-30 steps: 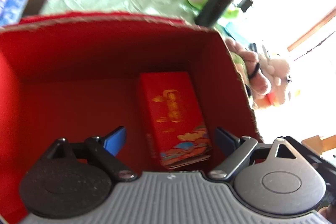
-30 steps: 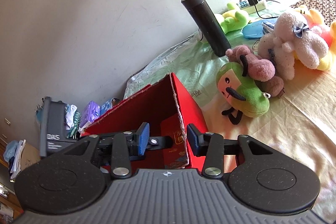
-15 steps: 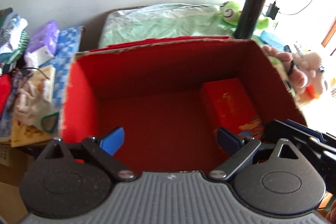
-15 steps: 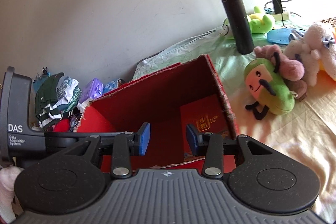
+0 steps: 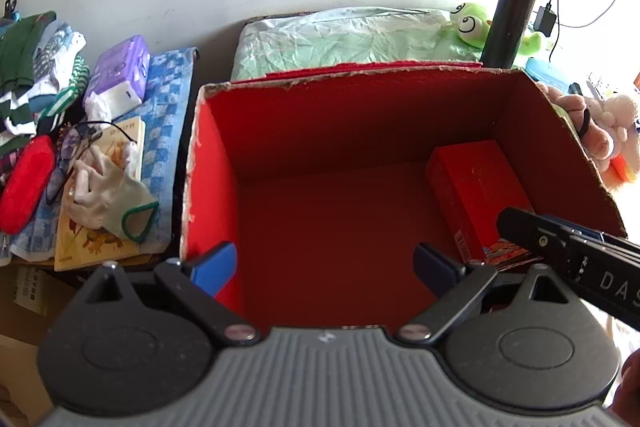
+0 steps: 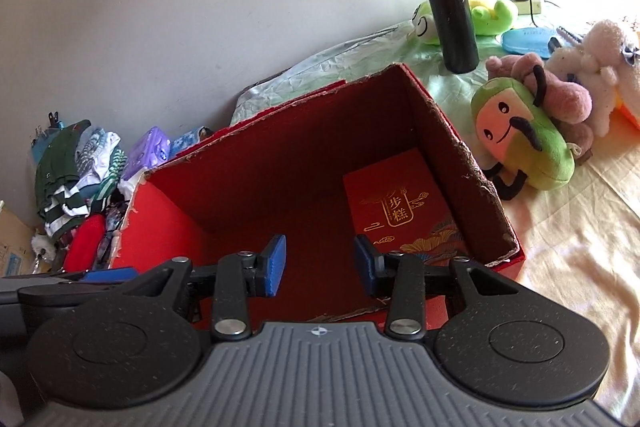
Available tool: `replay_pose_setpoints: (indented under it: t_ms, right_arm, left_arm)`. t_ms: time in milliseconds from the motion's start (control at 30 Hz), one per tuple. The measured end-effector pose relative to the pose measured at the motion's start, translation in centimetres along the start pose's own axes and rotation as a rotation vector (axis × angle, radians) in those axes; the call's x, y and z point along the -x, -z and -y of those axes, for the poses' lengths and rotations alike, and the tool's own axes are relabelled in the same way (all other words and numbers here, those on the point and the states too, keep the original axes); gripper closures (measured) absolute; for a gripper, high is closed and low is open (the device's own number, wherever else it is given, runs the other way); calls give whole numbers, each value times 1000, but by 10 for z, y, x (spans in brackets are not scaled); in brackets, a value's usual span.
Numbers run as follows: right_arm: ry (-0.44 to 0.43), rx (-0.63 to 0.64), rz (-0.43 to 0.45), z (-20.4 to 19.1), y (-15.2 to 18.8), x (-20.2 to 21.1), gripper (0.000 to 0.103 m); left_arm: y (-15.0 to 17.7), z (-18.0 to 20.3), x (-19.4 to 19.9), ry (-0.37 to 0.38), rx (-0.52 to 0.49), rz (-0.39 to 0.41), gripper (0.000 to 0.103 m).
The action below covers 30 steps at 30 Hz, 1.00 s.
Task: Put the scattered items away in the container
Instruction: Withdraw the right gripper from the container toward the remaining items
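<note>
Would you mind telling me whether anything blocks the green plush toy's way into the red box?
Only the red box's own near wall stands between it and the green plush toy; the top is open.

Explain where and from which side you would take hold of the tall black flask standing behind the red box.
Grip the black flask around the middle of its body, coming in level from the near side, fingers on either flank. It stands upright, a slim, smooth cylinder with no handle. The green frog plush crowds it behind and the red box stands in front, so approach above the box rim.
</note>
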State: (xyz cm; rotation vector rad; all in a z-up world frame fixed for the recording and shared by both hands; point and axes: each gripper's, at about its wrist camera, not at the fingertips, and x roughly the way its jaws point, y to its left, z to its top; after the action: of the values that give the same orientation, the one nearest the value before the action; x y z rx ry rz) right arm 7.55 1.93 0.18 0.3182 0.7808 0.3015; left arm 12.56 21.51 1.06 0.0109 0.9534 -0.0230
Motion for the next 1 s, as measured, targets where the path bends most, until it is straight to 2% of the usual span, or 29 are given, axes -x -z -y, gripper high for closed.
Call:
replay_pose_setpoints:
  t_ms: [200,400,567,667,800,1000]
  right_arm:
    - [-14,28,6,1,0,0,62]
    - [-106,13,-8,12,-4,10,61]
    - [-203,121,67,16,-5,41,61]
    - [-242,189,89,25,-5,58,61]
    - [-282,229,77,44,-6,70,61]
    - [-331,247,31,74,0,80,61]
  left_arm:
    - [3,-1,9,-37,17,21,7]
    - [8,13,23,-96,31,54,7]
    - [22,27,45,-126,52,116,8]
    - [32,34,54,-109,75,125,10]
    - [50,46,69,-82,97,138,13]
    - [85,68,82,33,129,137,18]
